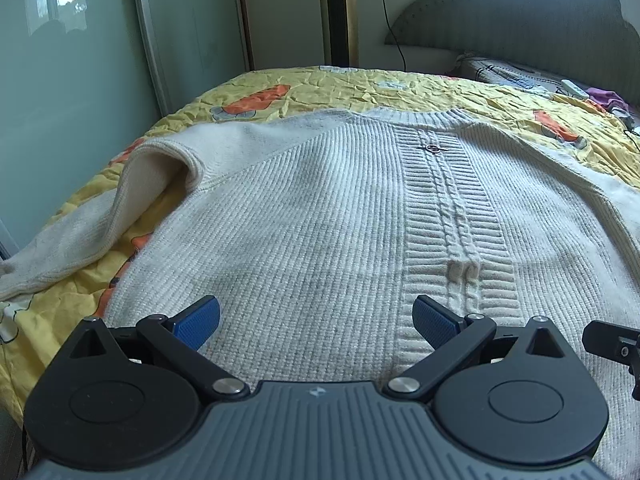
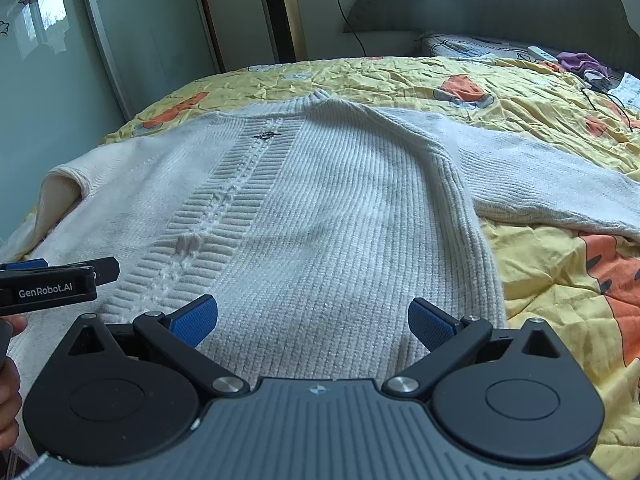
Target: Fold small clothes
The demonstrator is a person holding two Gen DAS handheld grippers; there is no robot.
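A cream ribbed knit sweater (image 1: 328, 216) (image 2: 320, 208) lies flat, front up, on the bed, collar at the far end. A cable band with a small dark emblem (image 1: 431, 148) (image 2: 267, 135) runs down its middle. One sleeve (image 1: 80, 232) trails off to the left and is folded over at the shoulder; the other sleeve (image 2: 540, 176) stretches out to the right. My left gripper (image 1: 316, 320) hovers open above the hem, left of the band. Over the hem's right half my right gripper (image 2: 313, 320) stands open too. Nothing sits between either pair of blue pads.
A crumpled yellow bedspread (image 1: 360, 88) (image 2: 560, 280) with orange prints covers the bed. A grey headboard (image 1: 540, 20), a pillow, a white remote (image 2: 541, 54) and purple cloth (image 2: 582, 62) lie at the far right. Green sliding wardrobe doors (image 1: 80, 80) stand beyond the bed's left edge. A hand (image 2: 10, 392) holds the left gripper.
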